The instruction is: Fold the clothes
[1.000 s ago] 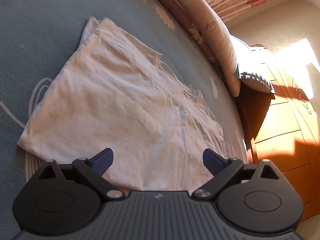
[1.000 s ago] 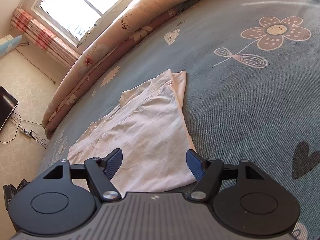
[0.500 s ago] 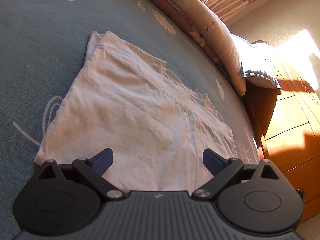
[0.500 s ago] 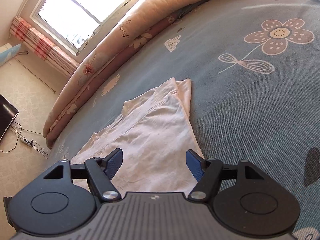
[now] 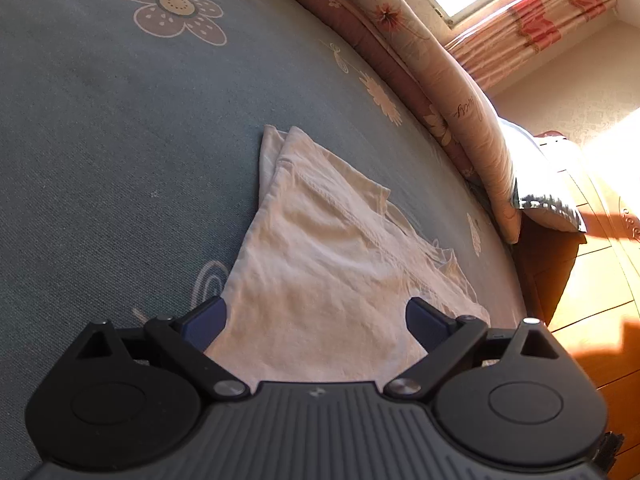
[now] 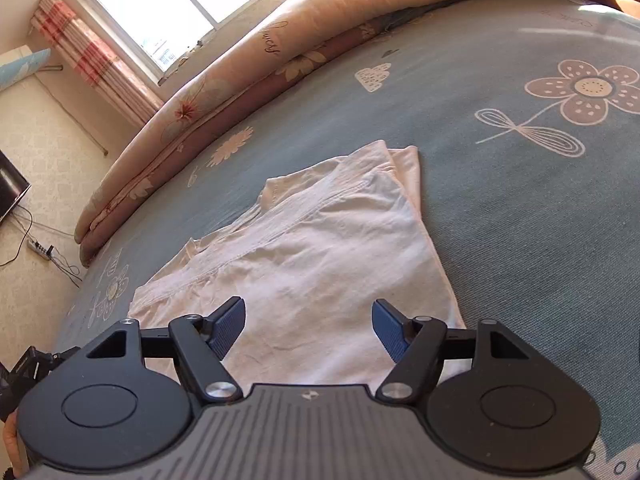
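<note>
A: Noting the state. The left gripper (image 5: 316, 320) is hovering with jaws spread wide, released, nothing between the pads. The right gripper (image 6: 308, 322) is likewise standing open and empty.

B: Where is the garment lying?

A: The white garment (image 5: 320, 264) is lying flat on the blue bedspread (image 5: 100, 140), filling the centre and lower middle of both wrist views, already doubled over once, judging by the stacked edges at its far tip.

B: Advice for the step in hand?

A: I am reading it as lining up for the next fold. Each gripper should be taking one near corner, pinching every layer together, then lifting evenly so the cloth is not skewing.

B: Counts?

A: One garment, two grippers, one rolled quilt (image 6: 240, 64) along the upper edge, one window (image 6: 180, 4).
</note>
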Demonstrator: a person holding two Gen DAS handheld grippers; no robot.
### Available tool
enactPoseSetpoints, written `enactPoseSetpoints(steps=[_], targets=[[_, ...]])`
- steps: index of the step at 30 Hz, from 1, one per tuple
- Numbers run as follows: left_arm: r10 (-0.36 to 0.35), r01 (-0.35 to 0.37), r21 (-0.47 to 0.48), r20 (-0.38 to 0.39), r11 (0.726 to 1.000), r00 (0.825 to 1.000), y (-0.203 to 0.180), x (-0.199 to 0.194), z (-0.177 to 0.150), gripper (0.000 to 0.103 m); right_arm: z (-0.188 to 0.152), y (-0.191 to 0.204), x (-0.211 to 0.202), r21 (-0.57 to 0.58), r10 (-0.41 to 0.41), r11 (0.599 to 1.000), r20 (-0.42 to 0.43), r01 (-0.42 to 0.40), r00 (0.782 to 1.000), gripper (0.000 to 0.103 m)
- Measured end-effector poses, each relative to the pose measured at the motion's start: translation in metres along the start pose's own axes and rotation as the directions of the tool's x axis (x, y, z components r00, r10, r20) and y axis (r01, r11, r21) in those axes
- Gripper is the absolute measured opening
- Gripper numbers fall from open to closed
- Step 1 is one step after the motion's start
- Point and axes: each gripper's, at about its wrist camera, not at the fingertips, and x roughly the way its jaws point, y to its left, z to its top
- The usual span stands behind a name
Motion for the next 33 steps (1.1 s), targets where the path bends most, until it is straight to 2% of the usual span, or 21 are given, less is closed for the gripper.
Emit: enactPoseSetpoints(steps=[2, 4, 7, 9, 11, 14, 18, 20, 22, 25, 28, 30, 33], targets=[[0.05, -0.05, 0.065, 0.005, 0.997, 0.999, -0.006, -0.001, -0.001, 0.096, -0.006, 0.022, -0.002, -0.09, -0.012, 0.996, -0.002, 0.012, 1.0, 0.075], [0.108, -0.113, 0.132, 0.046, 0.985, 0.993, -0.013, -0.006, -0.003, 0.096, -0.016, 0.044, -0.001, -0.179, -0.042, 0.983, -0.003, 0.041, 0.999, 0.075], [0.179, -0.2, 0.24, 0.105, 0.95, 0.978, -0.019, -0.011, -0.007, 0.096, -0.034, 0.075, 0.008, -0.279, -0.061, 0.959, -0.03, 0.05, 0.998, 0.075], [0.173, -0.208, 0.264, 0.149, 0.942, 0.974, -0.015, -0.016, -0.009, 0.096, -0.045, 0.096, 0.015, -0.335, -0.066, 0.941, -0.054, 0.044, 0.996, 0.075], [0.156, -0.188, 0.254, 0.141, 0.949, 0.978, -0.006, -0.017, -0.009, 0.096, -0.052, 0.115, 0.021, -0.374, -0.063, 0.927, -0.075, 0.03, 0.995, 0.075], [0.156, -0.177, 0.233, 0.105, 0.956, 0.982, 0.003, -0.016, -0.005, 0.096, -0.056, 0.15, 0.032, -0.467, -0.072, 0.884, -0.095, 0.02, 0.993, 0.075], [0.175, -0.21, 0.253, 0.155, 0.944, 0.972, 0.006, -0.019, 0.0, 0.096, -0.046, 0.193, 0.05, -0.567, -0.113, 0.822, -0.085, 0.045, 0.99, 0.075], [0.18, -0.219, 0.25, 0.169, 0.943, 0.969, 0.01, -0.019, 0.003, 0.096, -0.034, 0.215, 0.059, -0.58, -0.107, 0.814, -0.087, 0.037, 0.99, 0.075], [0.17, -0.202, 0.216, 0.158, 0.955, 0.973, 0.02, -0.018, 0.007, 0.096, -0.023, 0.234, 0.069, -0.58, -0.089, 0.814, -0.095, 0.017, 0.992, 0.075], [0.173, -0.197, 0.164, 0.151, 0.966, 0.973, 0.034, -0.016, 0.015, 0.096, -0.011, 0.262, 0.098, -0.606, -0.104, 0.796, -0.102, 0.021, 0.989, 0.08], [0.189, -0.212, 0.114, 0.185, 0.971, 0.964, 0.045, -0.021, 0.024, 0.096, -0.007, 0.275, 0.139, -0.651, -0.168, 0.756, -0.087, 0.072, 0.982, 0.081], [0.185, -0.204, 0.073, 0.205, 0.976, 0.961, 0.053, -0.024, 0.03, 0.096, -0.008, 0.277, 0.174, -0.677, -0.229, 0.728, -0.09, 0.109, 0.969, 0.081], [0.174, -0.184, 0.025, 0.216, 0.983, 0.961, 0.064, -0.025, 0.038, 0.096, -0.009, 0.275, 0.209, -0.677, -0.243, 0.728, -0.112, 0.104, 0.964, 0.081]])
